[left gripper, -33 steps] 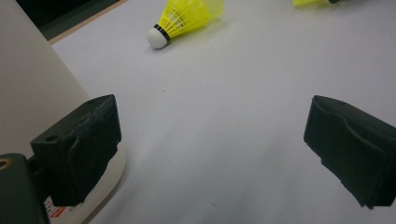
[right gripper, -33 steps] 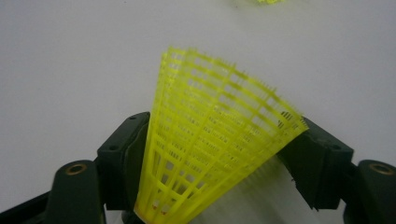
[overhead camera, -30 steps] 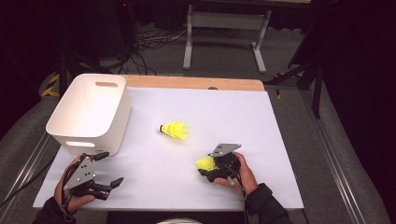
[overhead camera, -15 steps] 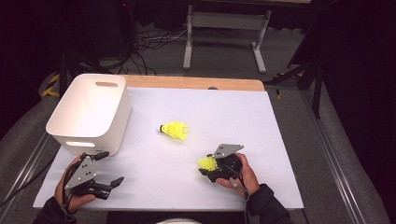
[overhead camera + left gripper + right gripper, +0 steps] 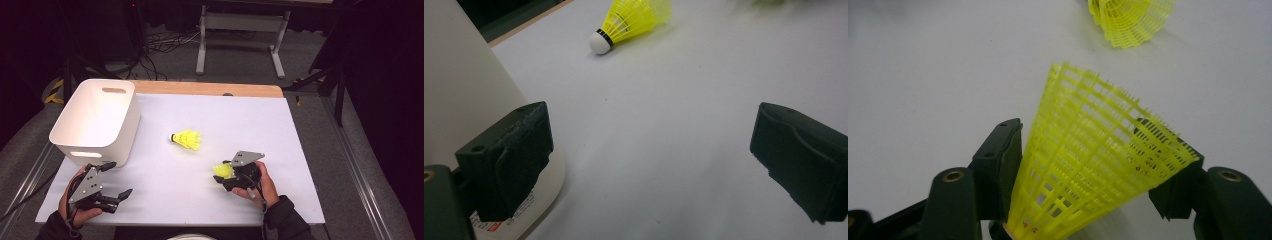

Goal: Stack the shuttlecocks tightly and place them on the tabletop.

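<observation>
The right claw (image 5: 223,176) is closed on a yellow shuttlecock (image 5: 223,170) near the front right of the tabletop (image 5: 280,140). In the right gripper view the mesh skirt of the held shuttlecock (image 5: 1098,165) sits between both black jaws, which press its sides; these jaws have just been closing, with the skirt between them. The step in hand is judged to be the pick-up of this shuttlecock, with the grip made but the lift not yet evident. A second shuttlecock (image 5: 187,139) lies on its side near the middle of the tabletop, well apart from both claws, its white cork tip toward the white bin (image 5: 95,122). The bin stands at the left rear of the tabletop. The left claw (image 5: 112,177) hangs open just in front of the bin, holding nothing; in the left gripper view its jaws stand wide apart over bare tabletop, with the bin wall (image 5: 464,75) beside one jaw and the second shuttlecock (image 5: 634,22) farther off. The next move probably calls for raising the held shuttlecock clear of the tabletop and carrying it leftward over the bin rim before release. The skirt is flexible mesh, so further squeeze may deform it; the present pressure is likely sufficient.
</observation>
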A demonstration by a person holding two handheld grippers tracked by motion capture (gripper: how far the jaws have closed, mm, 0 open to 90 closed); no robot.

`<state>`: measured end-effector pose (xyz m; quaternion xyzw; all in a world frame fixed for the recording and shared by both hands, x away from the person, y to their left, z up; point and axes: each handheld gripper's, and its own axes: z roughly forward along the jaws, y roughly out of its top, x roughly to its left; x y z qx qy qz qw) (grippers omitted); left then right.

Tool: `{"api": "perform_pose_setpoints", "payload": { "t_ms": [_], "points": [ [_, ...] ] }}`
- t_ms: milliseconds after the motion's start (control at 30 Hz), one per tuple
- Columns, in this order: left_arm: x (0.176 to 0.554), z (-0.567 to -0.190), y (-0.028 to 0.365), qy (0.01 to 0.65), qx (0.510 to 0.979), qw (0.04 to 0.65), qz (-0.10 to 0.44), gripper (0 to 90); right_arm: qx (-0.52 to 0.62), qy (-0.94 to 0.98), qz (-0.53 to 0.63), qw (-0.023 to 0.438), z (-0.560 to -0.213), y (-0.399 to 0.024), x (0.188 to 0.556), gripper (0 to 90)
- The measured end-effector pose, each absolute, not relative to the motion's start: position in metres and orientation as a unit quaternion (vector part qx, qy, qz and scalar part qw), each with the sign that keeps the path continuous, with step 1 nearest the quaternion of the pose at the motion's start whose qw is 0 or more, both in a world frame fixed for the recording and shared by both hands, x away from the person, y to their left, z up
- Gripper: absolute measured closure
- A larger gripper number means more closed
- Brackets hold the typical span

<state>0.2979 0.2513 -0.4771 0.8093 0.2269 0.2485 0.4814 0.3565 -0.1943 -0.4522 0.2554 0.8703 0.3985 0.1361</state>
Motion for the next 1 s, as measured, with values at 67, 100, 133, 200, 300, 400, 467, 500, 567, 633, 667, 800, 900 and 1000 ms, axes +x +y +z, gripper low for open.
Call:
{"api": "perform_pose_setpoints", "payload": {
  "t_ms": [67, 100, 133, 200, 300, 400, 467, 500, 567, 633, 667, 800, 900, 1000],
  "points": [
    [0.297, -0.477, 0.251, 0.228, 0.806, 0.483, 0.254, 4.4, 0.256, 0.869, 0.399, 0.138, -0.451, -0.194, 0.357, 38.5],
    [0.297, -0.476, 0.251, 0.229, 0.804, 0.485, 0.255, 4.5, 0.259, 0.866, 0.404, 0.143, -0.449, -0.195, 0.359, 38.5],
    [0.296, -0.476, 0.251, 0.229, 0.803, 0.486, 0.256, 4.6, 0.261, 0.862, 0.410, 0.144, -0.447, -0.195, 0.361, 38.5],
    [0.296, -0.476, 0.250, 0.228, 0.805, 0.484, 0.257, 4.6, 0.261, 0.861, 0.411, 0.146, -0.445, -0.195, 0.362, 38.4],
    [0.296, -0.476, 0.249, 0.227, 0.805, 0.485, 0.256, 4.5, 0.263, 0.856, 0.417, 0.154, -0.442, -0.195, 0.364, 38.4],
    [0.296, -0.476, 0.249, 0.228, 0.805, 0.484, 0.256, 4.5, 0.262, 0.854, 0.421, 0.159, -0.439, -0.194, 0.367, 38.3],
    [0.297, -0.477, 0.249, 0.229, 0.804, 0.486, 0.255, 4.6, 0.263, 0.851, 0.425, 0.164, -0.437, -0.194, 0.370, 38.3],
    [0.297, -0.477, 0.249, 0.229, 0.804, 0.486, 0.255, 4.5, 0.264, 0.849, 0.428, 0.164, -0.436, -0.193, 0.371, 38.3],
    [0.297, -0.477, 0.249, 0.229, 0.804, 0.486, 0.255, 4.6, 0.267, 0.845, 0.432, 0.165, -0.436, -0.193, 0.375, 38.3],
    [0.297, -0.477, 0.249, 0.229, 0.805, 0.484, 0.255, 4.6, 0.269, 0.842, 0.437, 0.165, -0.435, -0.191, 0.379, 38.3],
    [0.297, -0.477, 0.249, 0.229, 0.805, 0.484, 0.255, 4.6, 0.270, 0.841, 0.438, 0.167, -0.434, -0.191, 0.381, 38.0],
    [0.297, -0.477, 0.249, 0.230, 0.804, 0.486, 0.253, 4.7, 0.272, 0.839, 0.441, 0.167, -0.433, -0.186, 0.389, 36.5],
    [0.297, -0.477, 0.249, 0.230, 0.805, 0.485, 0.252, 4.6, 0.271, 0.840, 0.435, 0.176, -0.434, -0.180, 0.395, 36.2],
    [0.297, -0.477, 0.249, 0.231, 0.804, 0.485, 0.255, 4.6, 0.274, 0.840, 0.434, 0.175, -0.436, -0.173, 0.405, 35.8]
  ]
}}
